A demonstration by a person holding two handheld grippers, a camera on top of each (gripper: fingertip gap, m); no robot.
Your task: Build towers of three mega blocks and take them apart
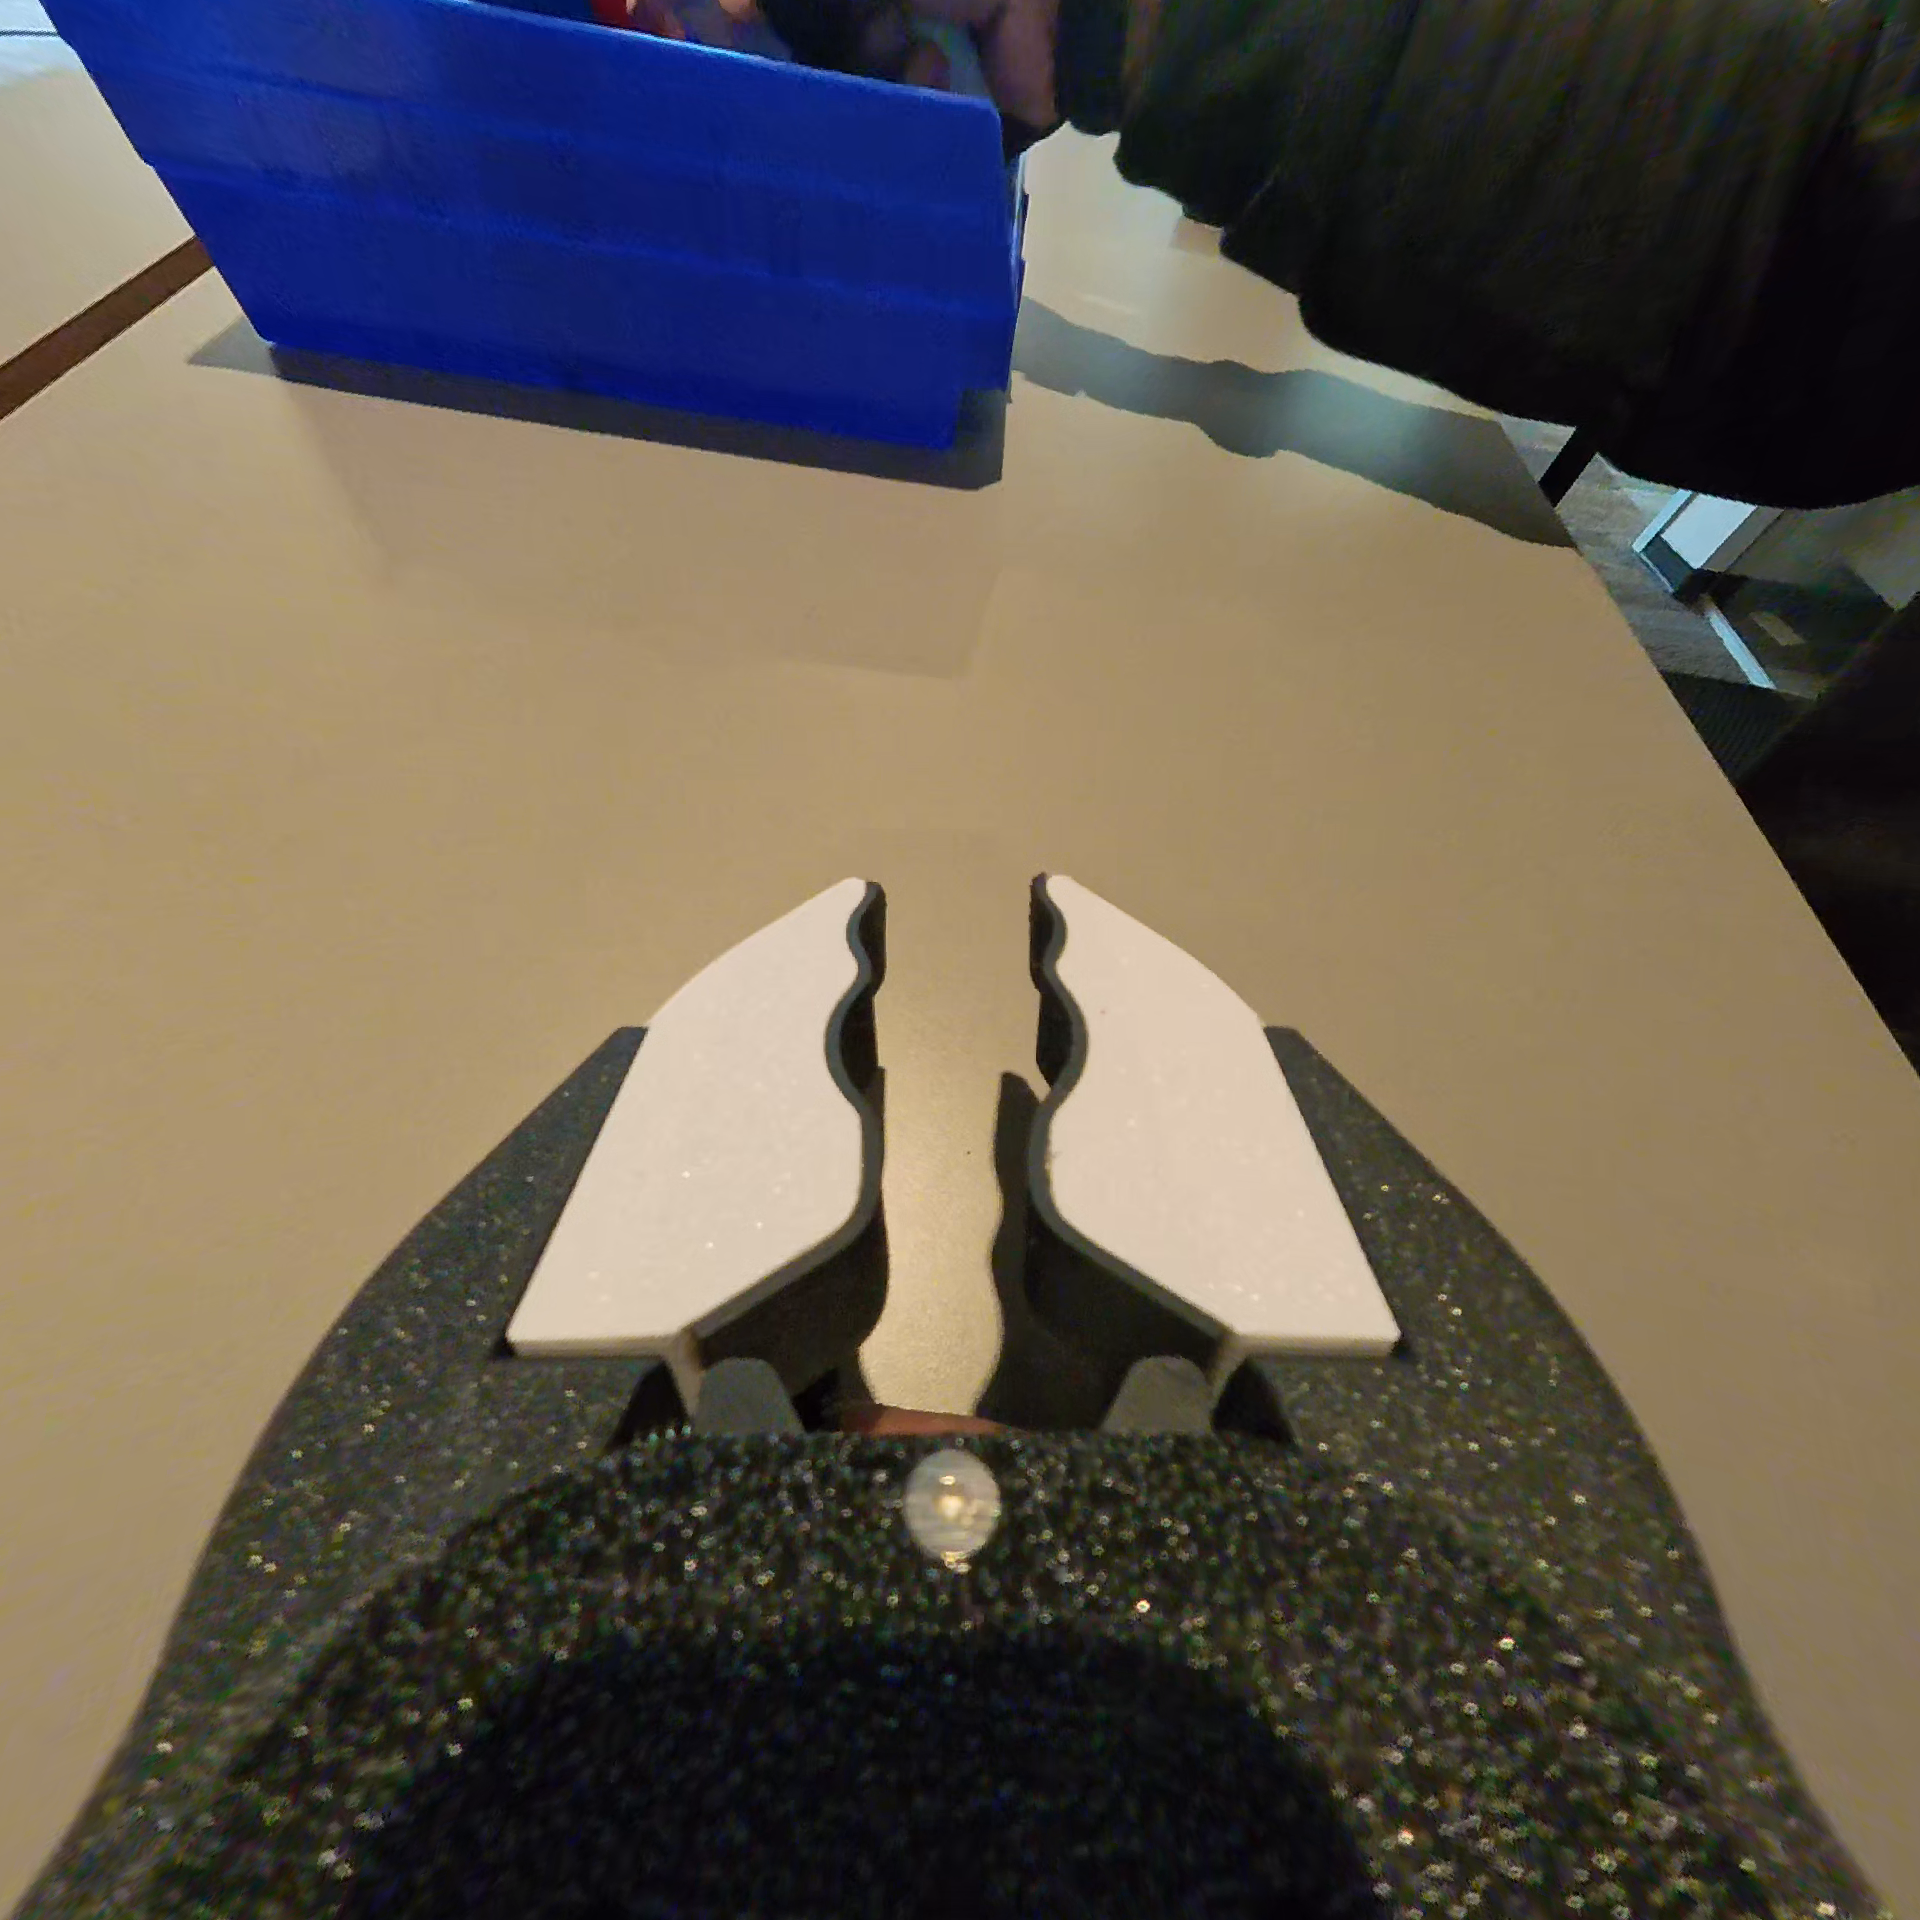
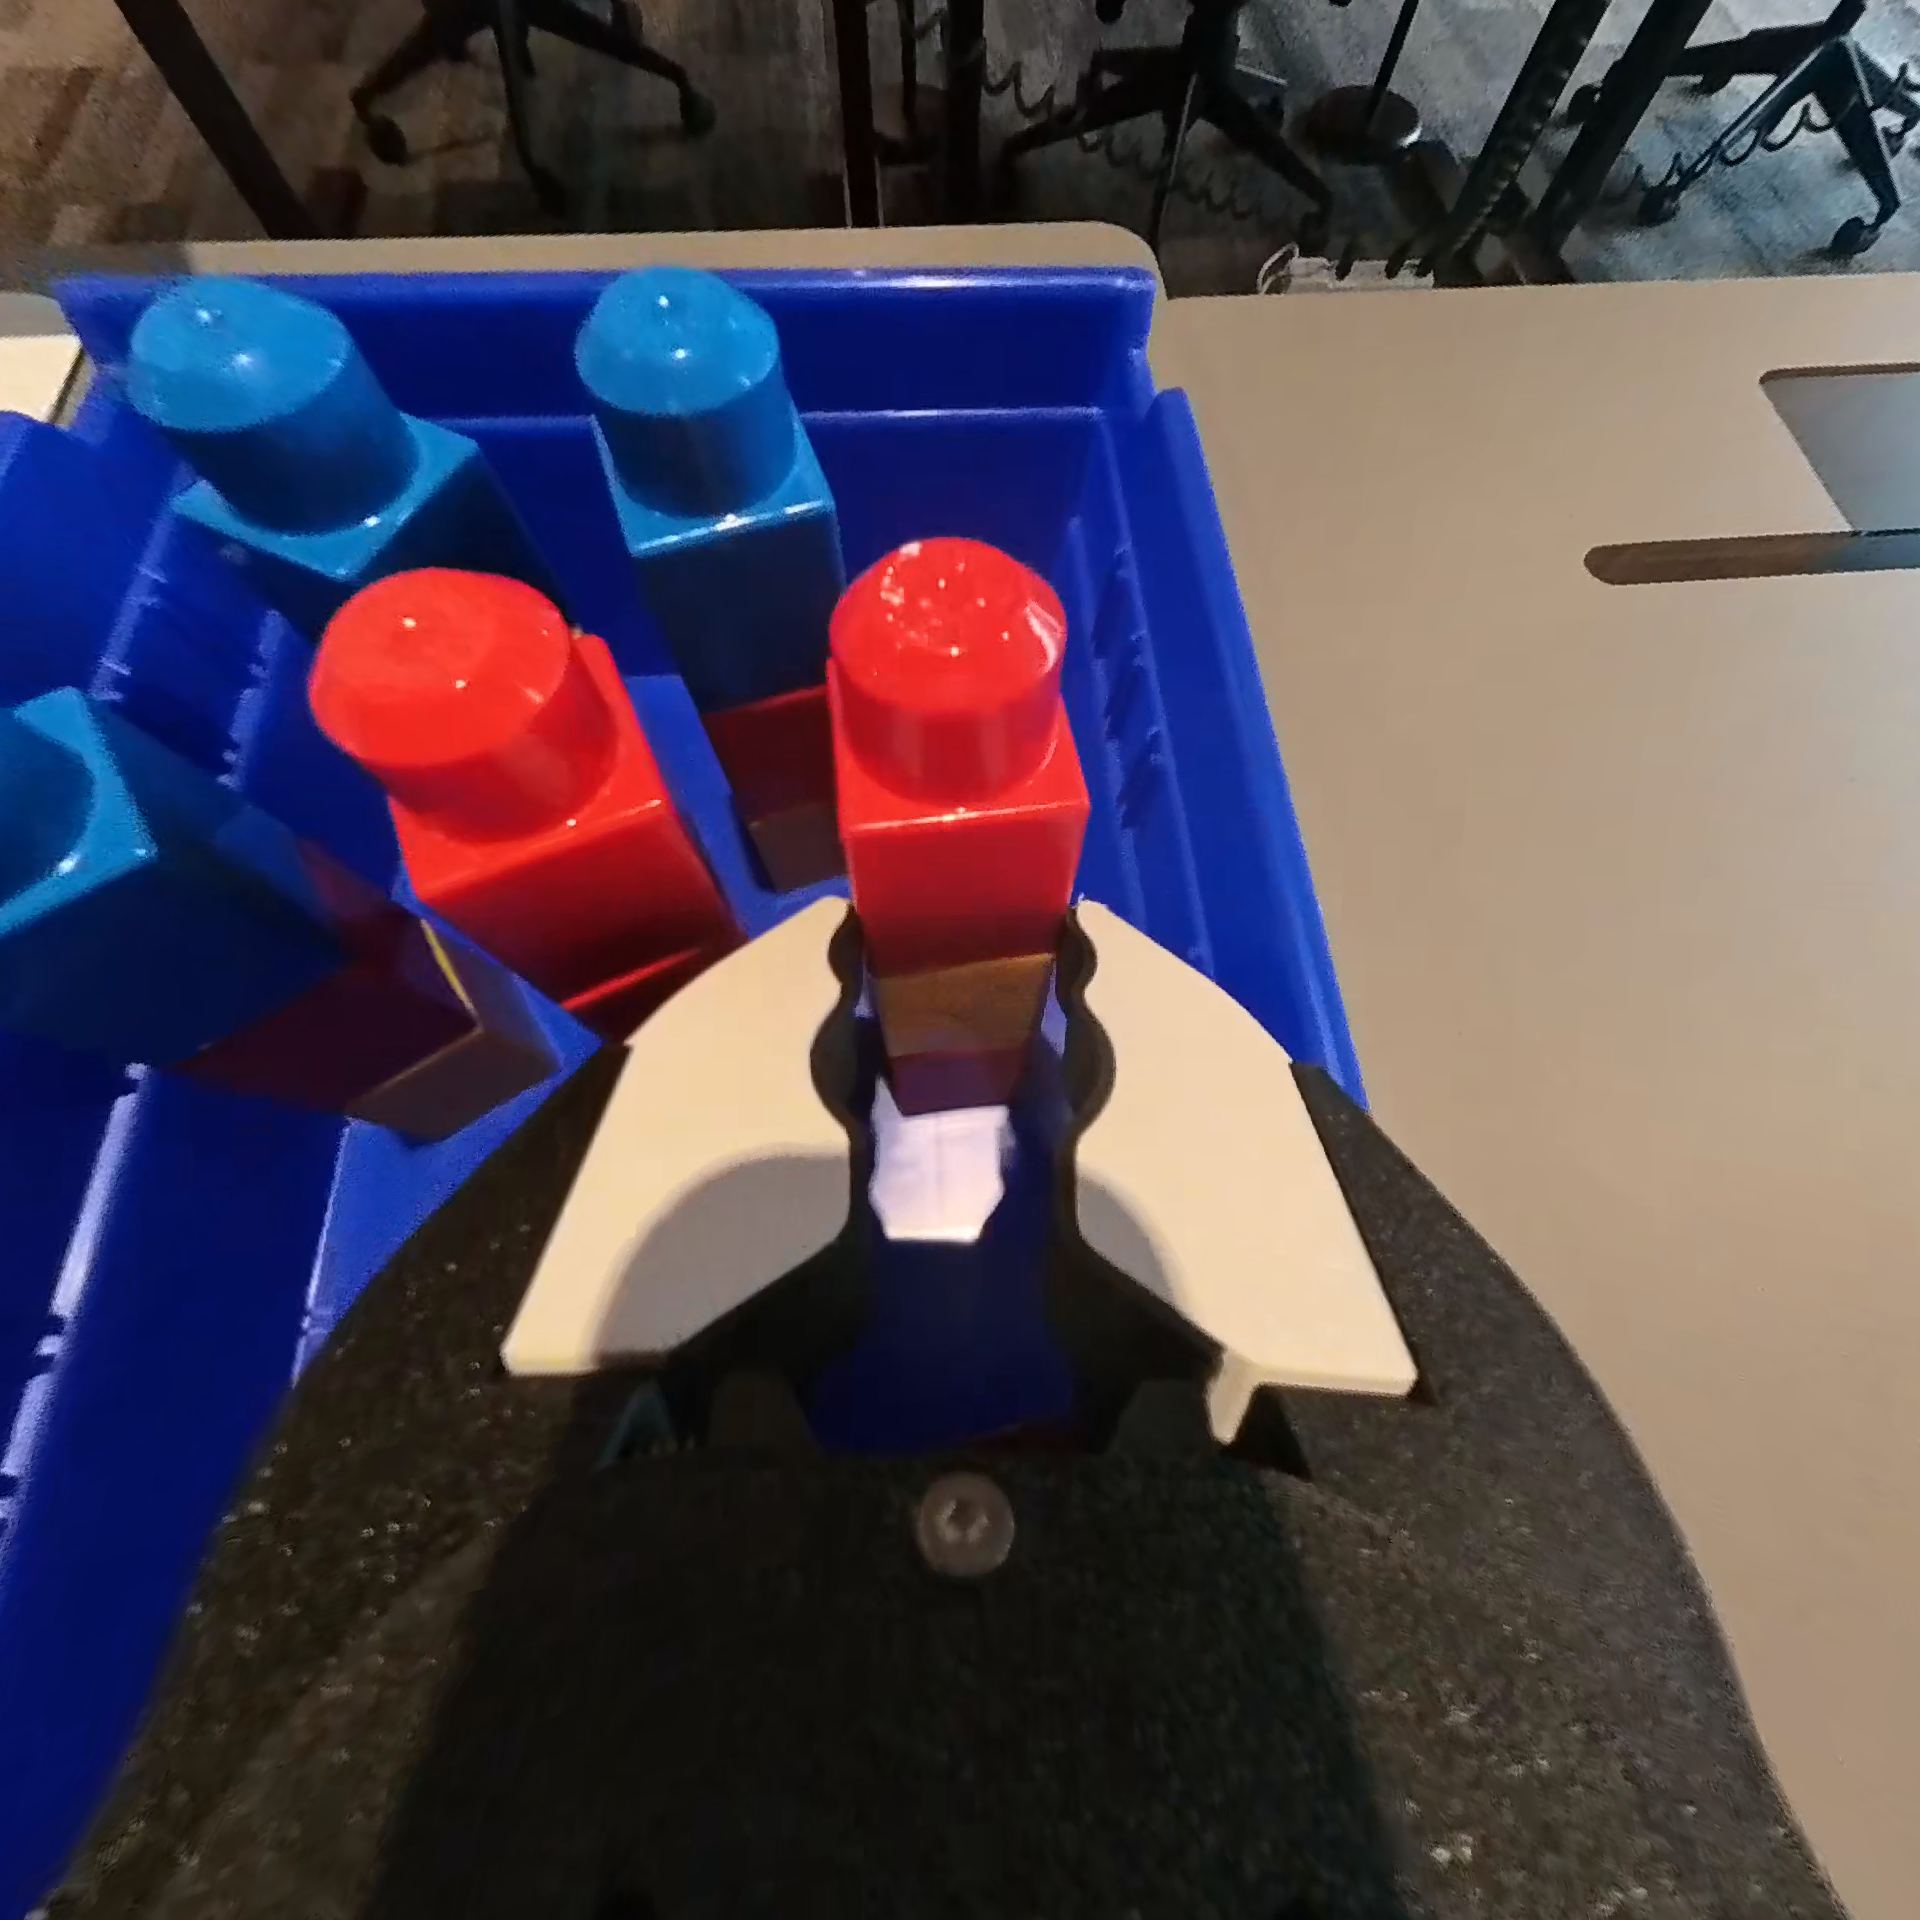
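A: Start with the biggest thing. What carries it all?

B: The beige counter (image 1: 520, 727). On it stands a blue bin (image 2: 1143, 644), and the block towers sit inside that bin. The left wrist view shows the same bin from outside, well ahead of the left tongs (image 1: 957, 914), with a dark sleeve (image 1: 1507, 208) reaching over its far corner.

A: And in the bin?

B: Several towers. Two have teal tops (image 2: 717, 457), one leaning at the back left. A teal-topped one lies tipped at the left edge. One red-topped tower (image 2: 509, 769) stands near the middle, and another, the red tower (image 2: 956, 779), is by the right wall.

A: The tongs?

B: The right tongs (image 2: 956, 925) are pinching the red tower below its top block, one finger on each side. The left tongs are slightly spread, holding nothing, low over the bare counter.

A: How should the step be done well?

B: It reads as lifting a finished tower out, probably to take it apart. The grip sits on the lower blocks, so a straight upward pull seems wise; tilting could knock the neighbouring red tower or scrape the bin wall. The free left tongs could then take the top block and pull along the stud.

A: Any brand or writing?

B: None legible. A pale patch lies on the bin floor under the tower, but it is too blurred to tell what it is.
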